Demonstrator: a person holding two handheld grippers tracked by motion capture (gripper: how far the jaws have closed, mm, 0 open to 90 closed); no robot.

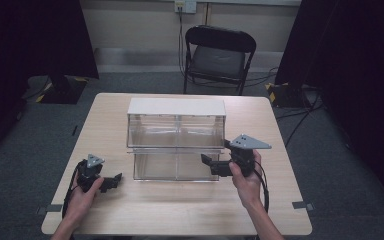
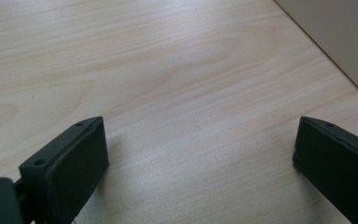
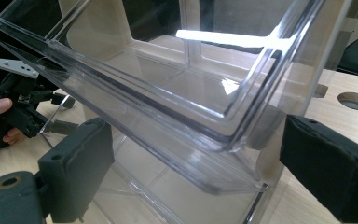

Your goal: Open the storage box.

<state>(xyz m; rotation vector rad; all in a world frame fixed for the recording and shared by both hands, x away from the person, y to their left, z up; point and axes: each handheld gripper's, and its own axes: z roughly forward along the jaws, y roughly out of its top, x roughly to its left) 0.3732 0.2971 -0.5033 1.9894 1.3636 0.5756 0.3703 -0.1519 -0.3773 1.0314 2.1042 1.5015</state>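
Dark curtains frame a grey floor where a black folding chair [image 1: 219, 56] stands at upper centre of the high view, behind a light wooden table [image 1: 130, 210]. At mid-frame sits a clear two-tier acrylic organizer [image 1: 176, 140] with a white top. Right of it, the right gripper [image 1: 215, 164] points at the lower tier's right edge, jaws spread wide and holding nothing. At lower left, the left gripper [image 1: 111, 182] lies on the bare wood, apart from the organizer, jaws likewise wide and empty.

Picture edges cut off the clear bin [image 3: 177, 93] in the right gripper view.
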